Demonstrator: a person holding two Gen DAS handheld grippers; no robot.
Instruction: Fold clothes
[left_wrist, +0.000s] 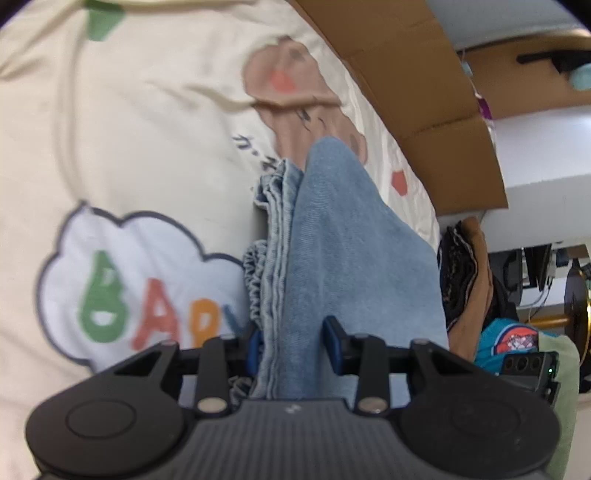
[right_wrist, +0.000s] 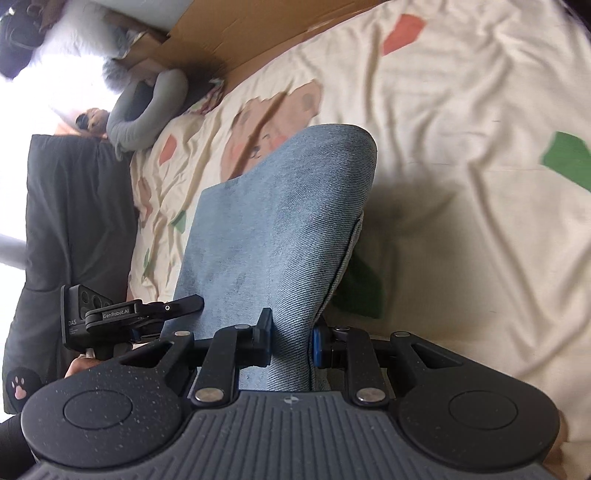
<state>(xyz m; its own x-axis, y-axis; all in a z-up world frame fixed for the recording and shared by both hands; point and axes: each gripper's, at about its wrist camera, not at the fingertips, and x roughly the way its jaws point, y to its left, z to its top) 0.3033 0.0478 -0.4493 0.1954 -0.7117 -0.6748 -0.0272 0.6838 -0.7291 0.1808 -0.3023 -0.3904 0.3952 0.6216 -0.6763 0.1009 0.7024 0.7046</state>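
- Soft, even daylight; blown-out white glare at right wrist view's upper left.
- Motion blur across bedsheet (left_wrist: 147, 129) prints, both views.
- Dark shadow beside denim (right_wrist: 280, 221).
- Fisheye bending, black corner vignetting.

Light blue denim garment (left_wrist: 332, 236), faded. Cream bedsheet (left_wrist: 129, 129) printed with brown bears, red and green patches, a white cloud lettered green and orange. Plain brown cardboard (left_wrist: 424, 92). Black grippers — blue pads (right_wrist: 317, 345).

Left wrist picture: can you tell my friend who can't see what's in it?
The left gripper is holding folded light blue jeans over a cream bedsheet printed with a bear and a cloud. A cardboard box stands beyond the bed.
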